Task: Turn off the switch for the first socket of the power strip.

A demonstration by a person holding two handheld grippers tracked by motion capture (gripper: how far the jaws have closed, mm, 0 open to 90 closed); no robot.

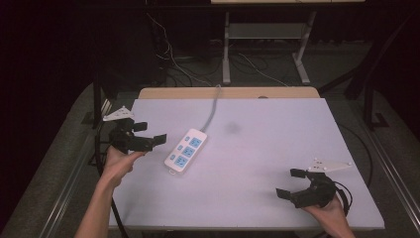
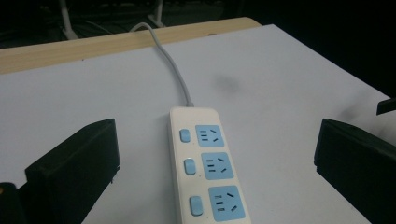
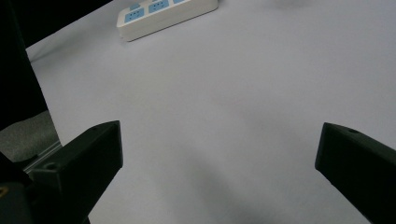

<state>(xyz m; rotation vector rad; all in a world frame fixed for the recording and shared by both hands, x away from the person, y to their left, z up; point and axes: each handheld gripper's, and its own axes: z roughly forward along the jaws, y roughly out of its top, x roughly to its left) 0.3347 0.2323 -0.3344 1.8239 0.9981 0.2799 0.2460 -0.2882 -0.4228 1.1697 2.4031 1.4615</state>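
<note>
power strip point(image 2: 205, 177): near end cut by bottom edge in left gripper view | cable point(image 1: 214, 106): far end hidden behind tabletop point(image 1: 277, 148) edge | socket markings: too small to read

Both handheld black two-jaw grippers: left gripper point(image 1: 149, 134), right gripper point(image 1: 290, 183). Matte black plastic bodies, blocky angular frames. Jaws are thick black wedge-shaped blocks with flat faces; a small round hole shows on one right-gripper jaw. Each carries a pale grey three-cornered plate on top with small dots at the corners. Thin black cable loops off the right gripper's rear. Forearms bare, no sleeves.
</note>
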